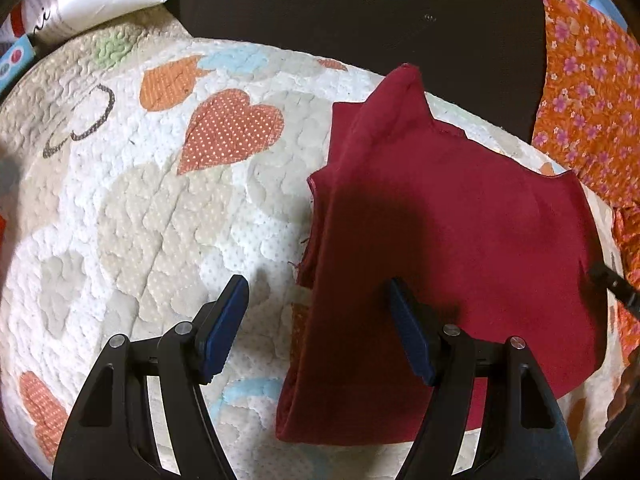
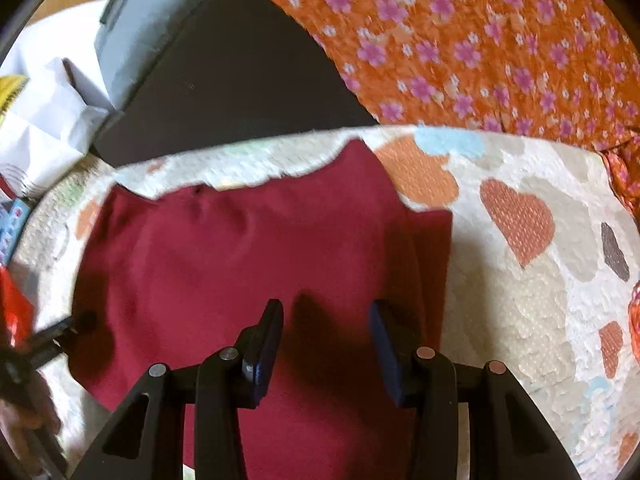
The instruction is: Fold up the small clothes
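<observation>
A dark red garment (image 1: 452, 240) lies partly folded on a quilted mat with heart patches (image 1: 152, 208). My left gripper (image 1: 316, 292) is open and empty, hovering over the garment's left edge, one blue pad over the mat and one over the cloth. In the right wrist view the same red garment (image 2: 240, 264) spreads over the mat (image 2: 520, 288). My right gripper (image 2: 326, 312) is open and empty above the garment's near part. The tip of the right gripper shows at the right edge of the left wrist view (image 1: 612, 284).
An orange cloth with pink flowers (image 2: 460, 40) lies beyond the mat, also in the left wrist view (image 1: 588, 92). A dark flat board (image 1: 360, 20) sits behind the mat. White paper bags (image 2: 40, 120) and a grey box (image 2: 148, 28) lie at the far left.
</observation>
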A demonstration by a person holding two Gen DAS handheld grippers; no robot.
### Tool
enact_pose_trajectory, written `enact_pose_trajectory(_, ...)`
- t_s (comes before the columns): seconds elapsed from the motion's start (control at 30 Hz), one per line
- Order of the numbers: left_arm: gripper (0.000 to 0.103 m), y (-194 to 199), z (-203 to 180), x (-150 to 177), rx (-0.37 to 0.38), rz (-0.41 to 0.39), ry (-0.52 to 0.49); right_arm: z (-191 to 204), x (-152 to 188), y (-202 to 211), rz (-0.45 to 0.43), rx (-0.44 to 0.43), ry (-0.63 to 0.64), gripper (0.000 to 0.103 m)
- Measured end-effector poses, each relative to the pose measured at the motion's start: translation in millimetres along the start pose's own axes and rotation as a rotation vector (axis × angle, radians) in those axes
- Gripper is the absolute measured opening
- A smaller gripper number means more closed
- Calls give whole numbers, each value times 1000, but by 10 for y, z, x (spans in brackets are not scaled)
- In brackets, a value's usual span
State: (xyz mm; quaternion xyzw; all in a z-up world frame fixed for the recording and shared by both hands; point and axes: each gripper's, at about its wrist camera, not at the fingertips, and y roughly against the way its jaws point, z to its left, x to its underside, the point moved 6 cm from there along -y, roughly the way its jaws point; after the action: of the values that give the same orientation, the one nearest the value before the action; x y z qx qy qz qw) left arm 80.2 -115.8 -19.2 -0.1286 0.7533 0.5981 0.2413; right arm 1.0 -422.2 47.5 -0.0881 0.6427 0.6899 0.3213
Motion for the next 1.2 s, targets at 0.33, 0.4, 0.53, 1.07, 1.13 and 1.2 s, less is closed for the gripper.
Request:
enact_pose_trajectory(0.33, 71, -6, 27, -67, 6, -13, 13, -334, -389, -372, 1, 47, -76, 43)
enact_pose_trajectory(0.4, 71, -10, 30, -79, 7, -13, 14, -361, -412, -516, 26, 53, -67, 43)
enact_pose_trajectory(0.53, 71, -5, 34, -89, 12, -14, 19, -114, -499, -416, -5, 72, -12, 43)
enact_pose_trajectory(1.07, 71, 78, 177, -23, 58, 23, 70, 2115, -600, -846, 59, -256, 251, 43)
enact_pose_trajectory(1.13, 71, 85, 187, -21, 63, 22, 75, 2228, -605, -927, 54, -222, 281, 42)
enact_pose_trajectory(1.2, 71, 84, 185, -22, 62, 19, 74, 2266, -627, -991, 57, -203, 291, 42)
